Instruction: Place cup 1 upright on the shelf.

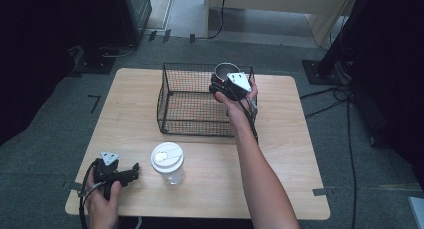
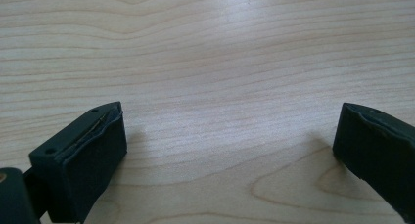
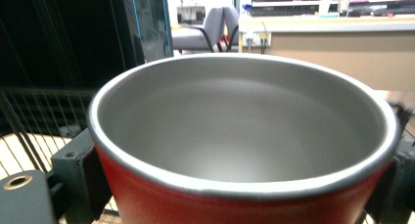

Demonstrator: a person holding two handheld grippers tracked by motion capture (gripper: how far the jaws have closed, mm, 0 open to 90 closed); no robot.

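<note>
Gripping a red cup (image 1: 226, 70) by its sides, the right gripper (image 1: 223, 85) holds it over the far right corner of the black wire basket (image 1: 180, 120), jaws clamped on either flank of the cup. From the right gripper view the cup (image 3: 244, 136) is upright, its grey metal inside bare, red wall squeezed between the black pads. Down at the near left of the wooden table (image 1: 290, 159), the left gripper (image 1: 131, 173) rests low over the wood (image 2: 220, 62), jaws spread wide with nothing between them. Just beside it stands a clear tumbler (image 1: 168, 163) with a white lid.
</note>
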